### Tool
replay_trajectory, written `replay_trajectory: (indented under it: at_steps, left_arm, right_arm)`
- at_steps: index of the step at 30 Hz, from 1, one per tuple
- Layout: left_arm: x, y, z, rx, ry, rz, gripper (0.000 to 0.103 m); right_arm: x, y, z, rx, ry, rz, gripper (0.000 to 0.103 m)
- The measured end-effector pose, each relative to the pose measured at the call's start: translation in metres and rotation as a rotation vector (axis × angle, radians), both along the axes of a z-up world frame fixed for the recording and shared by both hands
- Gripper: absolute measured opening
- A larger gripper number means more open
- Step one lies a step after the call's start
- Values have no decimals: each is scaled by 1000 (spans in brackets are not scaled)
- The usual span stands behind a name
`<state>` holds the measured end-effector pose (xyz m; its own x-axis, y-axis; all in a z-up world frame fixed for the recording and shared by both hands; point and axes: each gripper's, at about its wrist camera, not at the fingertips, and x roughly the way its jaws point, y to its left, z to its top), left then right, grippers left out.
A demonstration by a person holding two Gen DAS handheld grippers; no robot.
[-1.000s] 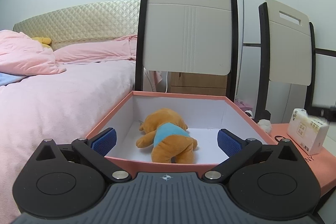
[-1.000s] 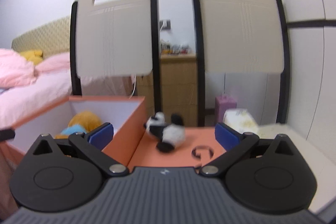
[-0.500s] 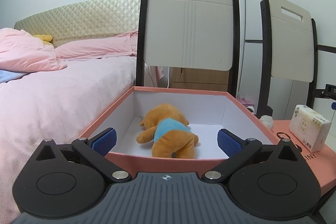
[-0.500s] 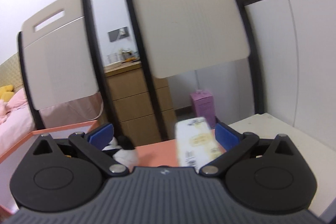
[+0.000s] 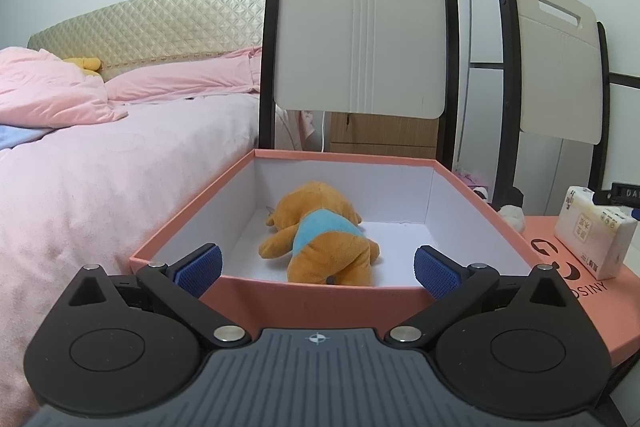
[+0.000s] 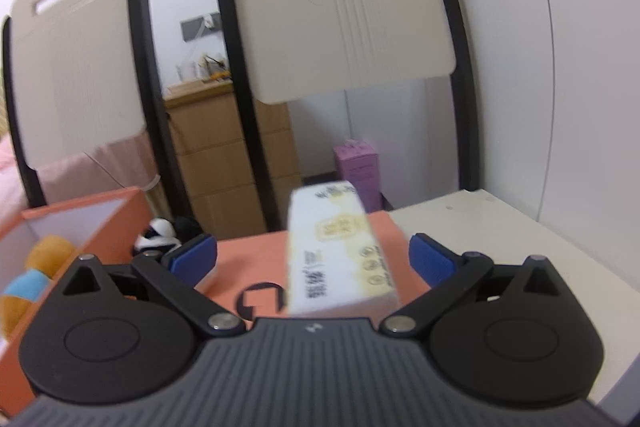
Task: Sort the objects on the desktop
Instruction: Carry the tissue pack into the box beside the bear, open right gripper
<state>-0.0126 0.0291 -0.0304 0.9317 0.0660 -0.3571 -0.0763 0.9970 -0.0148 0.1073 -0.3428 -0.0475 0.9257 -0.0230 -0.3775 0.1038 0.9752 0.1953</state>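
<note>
The left tool [image 5: 316, 269] stays spread wide at the orange box's [image 5: 312, 297] near rim, the plush bear [image 5: 320, 235] lying inside. The right tool [image 6: 312, 259], released, has closed in: the tissue pack [image 6: 340, 251] on the lid [image 6: 248, 255] now sits between its pads, untouched.

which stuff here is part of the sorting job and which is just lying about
Part of the job:
- orange box
- brown plush bear, lying inside the box
- tissue pack, between the open right tongs
- panda plush, on the box lid

Just lying about:
- two chairs
- pink bed
- wooden drawers
- purple carton
</note>
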Motion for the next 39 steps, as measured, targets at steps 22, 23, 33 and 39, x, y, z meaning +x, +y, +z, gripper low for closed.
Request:
replay_trajectory:
  at_steps: [22, 23, 33, 39]
  left_arm:
    - [3, 4, 1, -48, 23, 7, 103]
    - [3, 5, 1, -51, 22, 8, 103]
    - [4, 17, 4, -107, 28, 27, 103]
    - [5, 25, 6, -142, 26, 46, 103]
  right_arm:
    - [-3, 37, 57, -39, -1, 100, 55]
    - [1, 48, 70, -49, -3, 134, 55]
    - [70, 185, 141, -195, 153, 459, 55]
    - [107, 248, 99, -303, 277, 505, 55]
